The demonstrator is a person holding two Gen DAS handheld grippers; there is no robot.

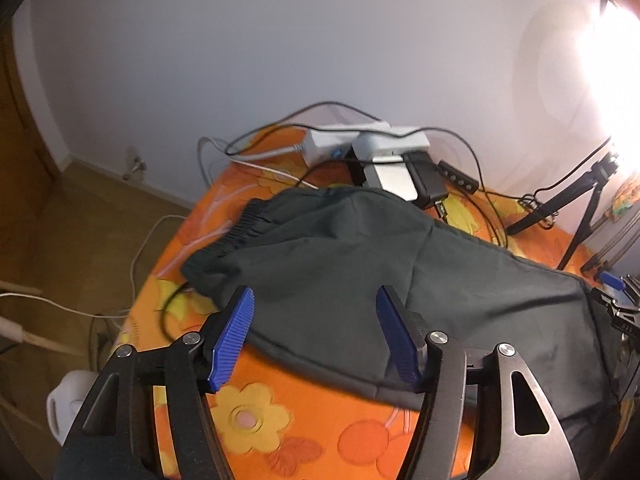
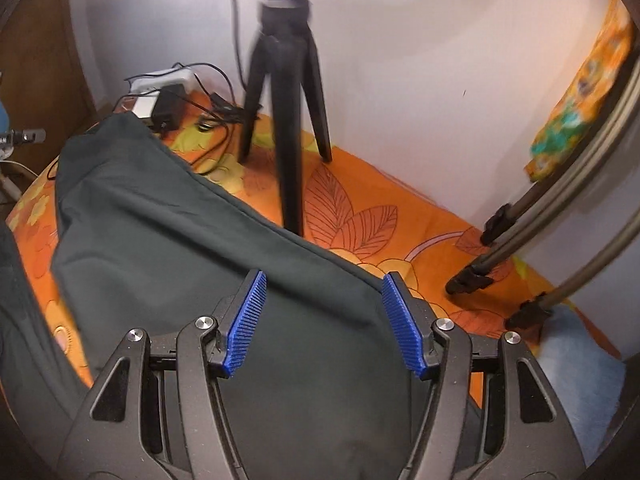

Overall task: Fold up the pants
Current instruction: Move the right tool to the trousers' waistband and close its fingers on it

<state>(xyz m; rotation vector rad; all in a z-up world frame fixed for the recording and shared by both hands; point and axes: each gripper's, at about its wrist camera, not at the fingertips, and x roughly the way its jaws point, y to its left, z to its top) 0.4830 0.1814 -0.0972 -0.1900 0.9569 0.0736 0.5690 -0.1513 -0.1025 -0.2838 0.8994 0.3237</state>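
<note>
Dark pants [image 1: 360, 264] lie spread on the orange flowered cloth [image 1: 248, 412], w/ elastic waistband at far left. Left gripper [image 1: 316, 336] hangs over near hem, jaws apart, nothing pinched. Right gripper [image 2: 326, 320] over pants' right end, also apart, gripping nothing. No containers visible.

Dark green pants [image 1: 360, 248] on orange floral cloth [image 1: 280, 412].

Right gripper [image 2: 324, 320] gapes above dark pants [image 2: 180, 232] on the orange floral cloth [image 2: 360, 208], near a tripod [image 2: 288, 120].
</note>
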